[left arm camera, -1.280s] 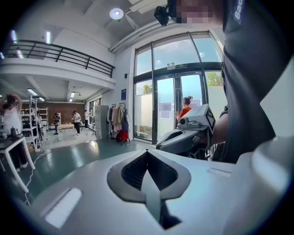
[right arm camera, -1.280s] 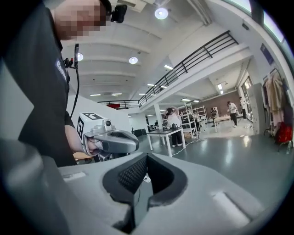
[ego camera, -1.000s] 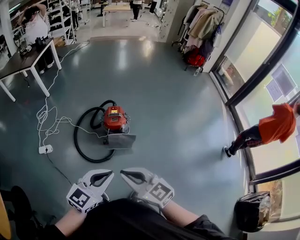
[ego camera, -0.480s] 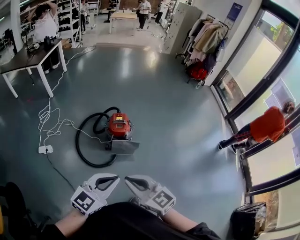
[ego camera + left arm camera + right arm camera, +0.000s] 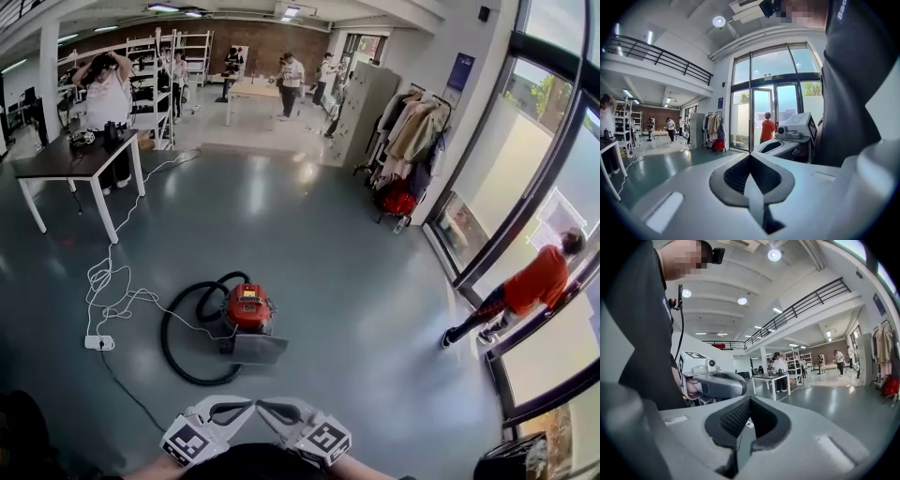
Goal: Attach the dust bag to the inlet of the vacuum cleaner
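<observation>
**Both jaws closed and empty, vacuum cleaner out on the floor**

The person holds the two grippers low and close to the body, tips nearly meeting. The left gripper (image 5: 244, 404) has its jaws pressed together with nothing between them, and its own view shows the same (image 5: 751, 155). The right gripper (image 5: 266, 406) is also closed on nothing, as its own view confirms (image 5: 750, 400).

The red vacuum cleaner (image 5: 248, 307) stands on the grey-green floor (image 5: 356, 281), well apart from both grippers and ahead of them. Its black hose (image 5: 178, 349) curls in a wide loop on its left side. A flat grey panel (image 5: 259, 349) lies against the vacuum's near end; I cannot tell whether that is the dust bag.

A white cable (image 5: 111, 298) trails in loose coils to a power strip (image 5: 98, 342) left of the hose. Farther back on the left stands a dark-topped surface (image 5: 66, 161) on white legs. To the right, coats hang on a rack (image 5: 412, 139), and a person in an orange top (image 5: 530, 286) is by the glass wall.
</observation>
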